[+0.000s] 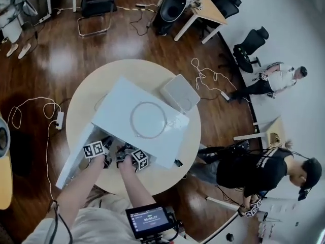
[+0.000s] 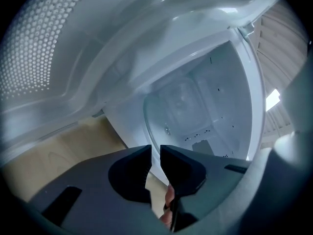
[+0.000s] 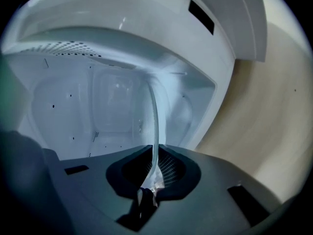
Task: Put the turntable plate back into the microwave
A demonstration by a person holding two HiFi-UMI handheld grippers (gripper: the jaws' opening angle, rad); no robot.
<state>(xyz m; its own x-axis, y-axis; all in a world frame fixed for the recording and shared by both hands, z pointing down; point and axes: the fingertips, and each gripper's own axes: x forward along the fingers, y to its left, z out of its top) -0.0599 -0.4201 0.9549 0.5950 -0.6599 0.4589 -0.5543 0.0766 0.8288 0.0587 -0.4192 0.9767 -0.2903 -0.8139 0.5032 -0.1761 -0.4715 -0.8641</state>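
Note:
A white microwave [image 1: 119,98] stands on a round table [image 1: 84,103] with its door [image 1: 73,159] swung open to the left. Both grippers are at its open front. My right gripper [image 3: 155,163] is shut on the clear glass turntable plate [image 3: 154,121], which shows edge-on and reaches from the jaws into the white cavity [image 3: 83,111]. My left gripper [image 2: 155,153] points into the cavity [image 2: 205,106] with its jaws a narrow gap apart and nothing visible between them. In the head view the left gripper [image 1: 104,149] and right gripper [image 1: 129,156] sit side by side, jaws hidden.
A round ring outline [image 1: 148,120] lies on the microwave's top. A white box [image 1: 180,92] sits behind it on the table. Cables run over the wooden floor. A person in black [image 1: 254,169] is at the right and another [image 1: 277,79] farther back, near office chairs.

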